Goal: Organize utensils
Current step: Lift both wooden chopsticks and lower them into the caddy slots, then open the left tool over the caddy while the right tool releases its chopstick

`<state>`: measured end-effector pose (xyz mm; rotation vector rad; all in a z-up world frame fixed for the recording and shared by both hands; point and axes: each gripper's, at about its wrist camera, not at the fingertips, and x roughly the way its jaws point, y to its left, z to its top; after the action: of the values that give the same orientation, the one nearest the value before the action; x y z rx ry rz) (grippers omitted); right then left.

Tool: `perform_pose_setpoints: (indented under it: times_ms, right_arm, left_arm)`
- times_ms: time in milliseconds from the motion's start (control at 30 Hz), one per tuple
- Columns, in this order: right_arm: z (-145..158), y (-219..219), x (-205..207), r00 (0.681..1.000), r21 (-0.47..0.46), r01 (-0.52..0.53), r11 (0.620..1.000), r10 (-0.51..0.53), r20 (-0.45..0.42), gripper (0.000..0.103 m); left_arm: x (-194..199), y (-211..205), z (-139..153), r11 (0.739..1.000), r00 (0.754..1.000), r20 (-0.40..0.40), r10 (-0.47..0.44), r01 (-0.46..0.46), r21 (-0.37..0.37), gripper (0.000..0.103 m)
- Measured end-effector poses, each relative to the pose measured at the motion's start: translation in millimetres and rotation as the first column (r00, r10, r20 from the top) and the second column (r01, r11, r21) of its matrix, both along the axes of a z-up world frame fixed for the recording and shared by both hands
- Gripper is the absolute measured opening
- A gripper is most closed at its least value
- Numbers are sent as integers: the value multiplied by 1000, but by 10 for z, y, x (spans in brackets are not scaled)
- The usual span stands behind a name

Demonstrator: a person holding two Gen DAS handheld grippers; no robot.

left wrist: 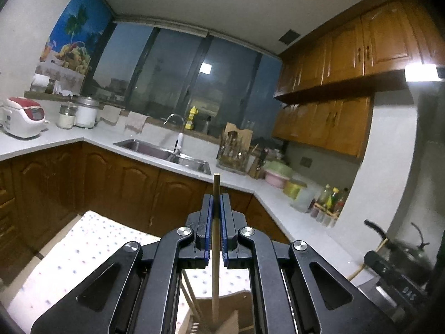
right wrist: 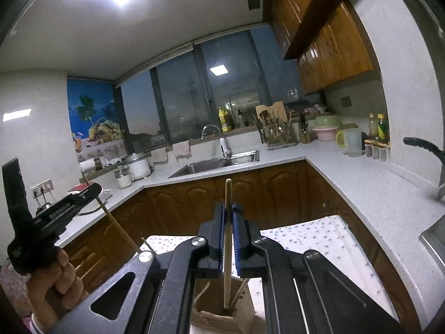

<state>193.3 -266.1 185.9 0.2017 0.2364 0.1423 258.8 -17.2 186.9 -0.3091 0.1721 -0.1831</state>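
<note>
Left wrist view: the left gripper (left wrist: 216, 203) has its two blue-padded fingers (left wrist: 207, 222) drawn in narrowly on a thin wooden stick (left wrist: 215, 239), which stands nearly upright between them. The stick's top end rises above the fingertips; its lower end reaches down into a wooden utensil holder (left wrist: 222, 323) seen at the bottom edge, beneath the gripper body. Further thin sticks (left wrist: 192, 297) lean in the same holder, to the left of the held one. The holder stands on a white dotted cloth (left wrist: 83, 245). At the right edge the right gripper (left wrist: 389, 253) appears dark and blurred, a pale stick passing by it. Right wrist view: the right gripper (right wrist: 228, 214) is likewise closed narrowly on a pale wooden utensil handle (right wrist: 228, 247), upright, its lower end inside the wooden utensil holder (right wrist: 219, 320) directly below. Other handles (right wrist: 242, 292) lean in the holder beside it. To the left, a hand (right wrist: 58, 281) grips the left gripper (right wrist: 83, 194), from which a thin stick (right wrist: 116, 225) slants downward toward the holder. Background, both views: a pale countertop (right wrist: 361, 183) running round the room, a steel sink (right wrist: 211, 164) under the window, and a countertop utensil rack (right wrist: 275, 132) beside the sink.
</note>
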Motion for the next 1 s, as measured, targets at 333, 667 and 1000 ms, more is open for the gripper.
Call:
perform_pose_setpoints:
  times_ms: [333, 667, 1000]
  right_arm:
    - [-455, 10, 140, 999, 16, 13, 1000, -13, -50, 5]
    - [-820, 98, 350, 983, 12, -15, 1000, 17, -185, 6]
    - [-831, 32, 375, 978, 34, -1, 999, 8, -210, 6]
  left_arm:
    - [155, -51, -603, 1000, 994, -105, -26, 25, -8, 4]
    - [164, -137, -911, 996, 979, -193, -65, 75, 46, 6]
    - [203, -106, -923, 995, 973, -220, -70, 83, 50, 6]
